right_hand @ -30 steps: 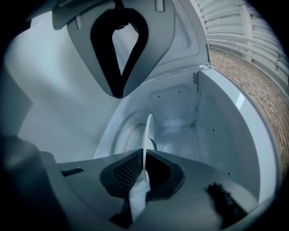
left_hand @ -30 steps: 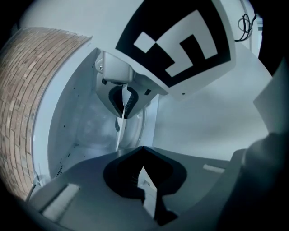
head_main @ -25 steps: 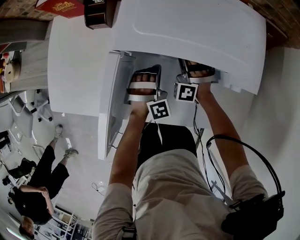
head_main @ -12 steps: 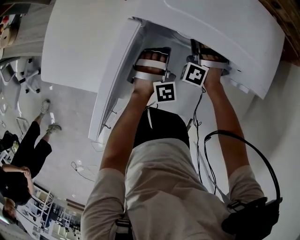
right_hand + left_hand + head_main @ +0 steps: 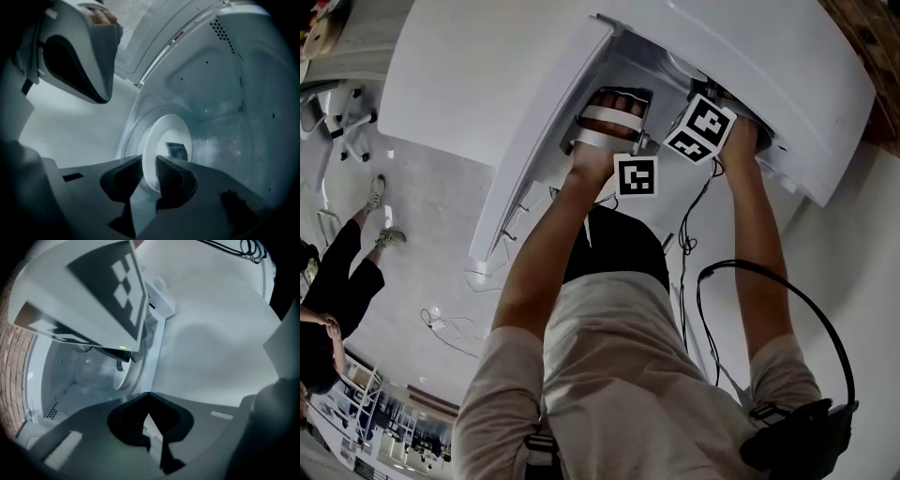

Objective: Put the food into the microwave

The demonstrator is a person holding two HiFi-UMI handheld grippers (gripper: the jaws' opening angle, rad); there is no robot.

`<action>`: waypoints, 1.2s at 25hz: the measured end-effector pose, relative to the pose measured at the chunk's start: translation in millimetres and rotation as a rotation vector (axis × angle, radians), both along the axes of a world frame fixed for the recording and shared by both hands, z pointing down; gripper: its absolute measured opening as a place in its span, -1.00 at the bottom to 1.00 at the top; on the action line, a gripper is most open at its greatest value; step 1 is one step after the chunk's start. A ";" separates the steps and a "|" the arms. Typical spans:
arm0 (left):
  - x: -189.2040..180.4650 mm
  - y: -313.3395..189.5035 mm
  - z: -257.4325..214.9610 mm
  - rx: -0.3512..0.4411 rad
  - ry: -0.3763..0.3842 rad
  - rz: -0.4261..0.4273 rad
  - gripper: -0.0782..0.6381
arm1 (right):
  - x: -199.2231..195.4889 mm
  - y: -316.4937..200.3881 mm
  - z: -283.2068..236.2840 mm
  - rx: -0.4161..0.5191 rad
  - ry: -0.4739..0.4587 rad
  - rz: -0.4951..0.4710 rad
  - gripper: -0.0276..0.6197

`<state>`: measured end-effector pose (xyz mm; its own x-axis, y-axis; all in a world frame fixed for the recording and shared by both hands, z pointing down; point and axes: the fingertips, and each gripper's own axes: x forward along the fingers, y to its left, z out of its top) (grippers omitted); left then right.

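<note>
Two claws reach into the microwave (image 5: pixel 225 89). My right claw (image 5: pixel 149 169) has just been opening: its jaws stand released, with the rim of the white plate (image 5: pixel 161 136) between them. Food (image 5: pixel 177 150), a dark piece, lies on that plate toward 3 o'clock. My left claw (image 5: pixel 147 393), at 10 o'clock of the right one, is clenched tip to tip.

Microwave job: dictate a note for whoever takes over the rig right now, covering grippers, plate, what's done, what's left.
Grippers: the right gripper has just been opening its jaws, with the rim of the round white plate between them and no grip on it. The left gripper is shut and empty.
Things: plate with a dark piece of food inside the open white microwave.
Done: food appears placed.
Left: withdraw the right gripper, probably close the door.
</note>
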<state>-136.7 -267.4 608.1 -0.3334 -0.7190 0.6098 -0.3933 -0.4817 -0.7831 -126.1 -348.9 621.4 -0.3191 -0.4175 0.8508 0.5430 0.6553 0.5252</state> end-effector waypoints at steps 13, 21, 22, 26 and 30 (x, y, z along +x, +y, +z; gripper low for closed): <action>4.3 9.0 -2.5 0.003 0.010 0.002 -0.76 | 6.8 21.8 -14.6 -0.175 -0.018 0.060 -0.49; 14.7 18.3 -7.3 0.000 -0.006 0.027 -0.76 | 8.4 52.1 -32.0 0.017 -0.145 -0.114 -0.52; 16.2 20.3 -7.9 -0.001 -0.008 0.030 -0.76 | 10.3 57.1 -33.6 0.033 -0.158 -0.132 -0.56; 24.3 31.1 -12.1 -0.005 -0.009 0.047 -0.76 | 22.7 73.4 -42.0 0.078 -0.202 -0.148 -0.87; 33.5 43.8 -19.7 -0.007 -0.020 0.067 -0.76 | 41.5 89.9 -44.8 0.084 -0.198 -0.154 -0.89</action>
